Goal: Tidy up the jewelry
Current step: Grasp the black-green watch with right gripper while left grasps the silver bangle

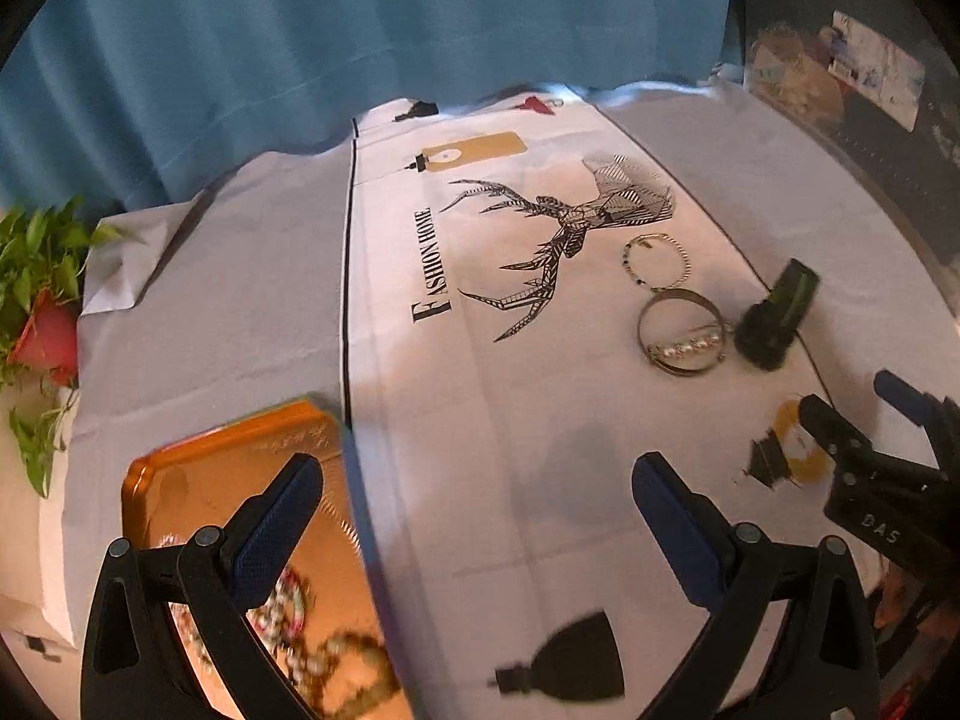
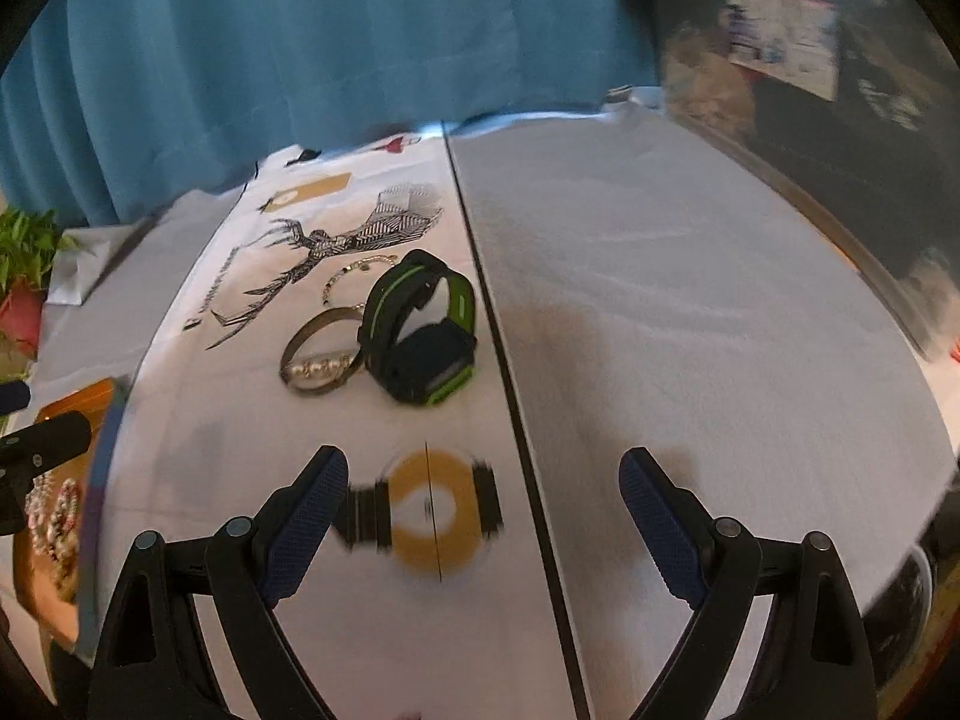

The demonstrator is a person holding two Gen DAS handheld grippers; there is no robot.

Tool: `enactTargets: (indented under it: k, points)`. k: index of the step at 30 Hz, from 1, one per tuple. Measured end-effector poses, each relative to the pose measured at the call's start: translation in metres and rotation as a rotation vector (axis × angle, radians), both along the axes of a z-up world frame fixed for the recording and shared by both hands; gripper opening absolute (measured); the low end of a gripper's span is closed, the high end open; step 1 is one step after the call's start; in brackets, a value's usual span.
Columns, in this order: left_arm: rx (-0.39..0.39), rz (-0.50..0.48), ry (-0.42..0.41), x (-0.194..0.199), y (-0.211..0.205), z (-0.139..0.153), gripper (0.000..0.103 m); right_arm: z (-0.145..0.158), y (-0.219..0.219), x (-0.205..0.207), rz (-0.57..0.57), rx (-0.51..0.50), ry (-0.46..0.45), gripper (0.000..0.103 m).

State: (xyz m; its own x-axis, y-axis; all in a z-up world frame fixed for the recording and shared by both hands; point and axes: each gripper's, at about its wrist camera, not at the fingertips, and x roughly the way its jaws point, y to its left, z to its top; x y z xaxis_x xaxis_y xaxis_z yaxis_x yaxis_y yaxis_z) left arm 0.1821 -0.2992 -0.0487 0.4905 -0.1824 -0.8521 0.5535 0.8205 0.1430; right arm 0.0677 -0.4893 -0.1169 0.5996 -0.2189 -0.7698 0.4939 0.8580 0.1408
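An orange tin (image 1: 198, 468) at the lower left of the left wrist view holds blurred bead strings (image 1: 288, 618). My left gripper (image 1: 477, 474) is open and empty, its left finger over the tin. On the printed cloth lie a thin beaded bracelet (image 1: 657, 261), a metal bangle with pearls (image 1: 681, 333) and a black-and-green watch (image 1: 777, 315). My right gripper (image 2: 483, 468) is open and empty above a printed gold ring, nearer than the watch (image 2: 420, 330), bangle (image 2: 321, 357) and bracelet (image 2: 354, 276). Each gripper shows in the other's view: right gripper (image 1: 852, 396), left gripper (image 2: 42, 411).
A white tablecloth (image 1: 456, 276) with a deer print covers the table's middle, with grey cloth (image 2: 690, 300) either side. A teal curtain (image 1: 300, 30) hangs behind. A potted plant (image 1: 42, 276) stands at the far left, and dark clutter (image 1: 870, 78) sits past the right edge.
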Motion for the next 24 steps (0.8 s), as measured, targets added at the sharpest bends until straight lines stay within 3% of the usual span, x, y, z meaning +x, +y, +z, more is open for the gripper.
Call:
enactTargets:
  k: [8, 17, 21, 24]
  points:
    - [0.009, -0.044, 0.073, 0.018, -0.023, -0.03, 0.102, -0.022, -0.006, 0.053, 0.053, -0.033, 0.043, 0.092]
    - [-0.035, -0.249, 0.163, 0.013, -0.089, -0.05, 0.102, -0.026, -0.053, 0.053, -0.023, -0.034, 0.042, 0.093]
    - [-0.054, -0.298, 0.245, 0.025, -0.114, -0.061, 0.102, -0.032, -0.069, 0.058, 0.019, -0.05, 0.071, 0.093]
    - [-0.044, -0.283, 0.276, 0.036, -0.125, -0.07, 0.102, -0.035, -0.076, 0.063, 0.047, -0.058, 0.078, 0.097]
